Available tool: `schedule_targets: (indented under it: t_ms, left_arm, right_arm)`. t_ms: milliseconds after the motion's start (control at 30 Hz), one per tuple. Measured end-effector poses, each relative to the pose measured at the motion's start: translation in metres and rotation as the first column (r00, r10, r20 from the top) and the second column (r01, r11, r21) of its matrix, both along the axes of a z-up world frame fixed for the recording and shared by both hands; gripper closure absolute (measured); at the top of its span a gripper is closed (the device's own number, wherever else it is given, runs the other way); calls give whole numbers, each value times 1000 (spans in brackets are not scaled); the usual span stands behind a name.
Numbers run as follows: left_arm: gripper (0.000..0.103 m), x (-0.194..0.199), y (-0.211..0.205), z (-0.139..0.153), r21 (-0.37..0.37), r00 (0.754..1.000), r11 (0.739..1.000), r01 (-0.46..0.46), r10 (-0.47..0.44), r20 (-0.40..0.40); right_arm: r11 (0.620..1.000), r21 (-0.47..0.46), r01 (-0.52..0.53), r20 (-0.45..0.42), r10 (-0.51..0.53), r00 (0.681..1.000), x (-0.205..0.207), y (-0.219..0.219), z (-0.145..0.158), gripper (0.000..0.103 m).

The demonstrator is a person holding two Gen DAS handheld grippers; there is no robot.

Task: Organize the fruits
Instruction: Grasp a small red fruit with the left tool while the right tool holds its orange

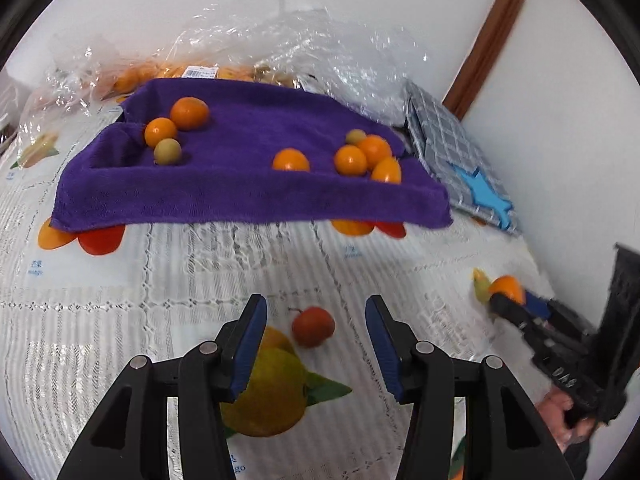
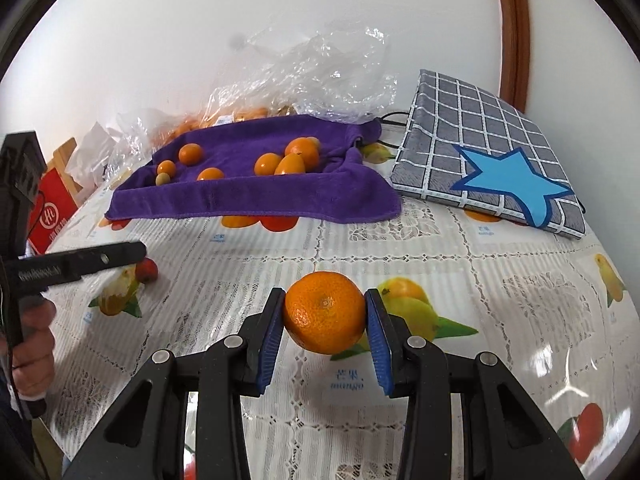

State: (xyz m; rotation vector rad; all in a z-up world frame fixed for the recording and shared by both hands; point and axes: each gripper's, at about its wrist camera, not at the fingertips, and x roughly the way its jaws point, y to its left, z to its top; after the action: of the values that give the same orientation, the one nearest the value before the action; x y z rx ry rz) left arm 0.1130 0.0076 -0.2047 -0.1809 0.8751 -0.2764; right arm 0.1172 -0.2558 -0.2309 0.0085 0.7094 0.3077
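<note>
on the table point(image 2: 500, 280), under a fruit-print lace cloth, things stood as follows:

purple towel point(image 1: 248, 184): lay spread at the back of the table, its edges raised like a shallow tray, its long side running left to right across both views.

plastic bags point(image 1: 280, 40): sat crumpled behind the towel against the wall, with more orange fruit showing through.

checked pad point(image 2: 480, 140): grey with white lines and a blue star, lay tilted just right of the towel.

fruit on the towel point(image 1: 352, 160): several small oranges and two greenish round fruits lay in two loose groups, one at the left end and one at the right.

right gripper point(image 2: 325, 314): the blue pads point(image 2: 272, 336) were closed partway onto a mandarin point(image 2: 325, 312), one pad on each side.

mandarin: sat between the pads near the front of the table, well apart from the towel; its navel end faced the camera, so its short axis pointed back along the fingers. whether it touched the cloth could not be told.

left gripper point(image 1: 316, 332): spread wide and held nothing.

small red fruit point(image 1: 313, 326): lay on the cloth between and just beyond the left fingers, touching neither, its stem pointing up and left.
</note>
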Motion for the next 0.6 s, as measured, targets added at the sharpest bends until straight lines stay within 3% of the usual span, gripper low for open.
schedule_targets:
  t_ms: [233,600]
  left_arm:
    - [80,-1,-7,-9,53,1000,999,-6,6,-6]
    - [80,-1,22,13,7,997,998,-65,65,47]
  right_arm:
    - [1000,-2,-1,19,1,1000,-5,-1,4,63]
    - [1000,-10,-22,22,22,1000,5,7,10,63]
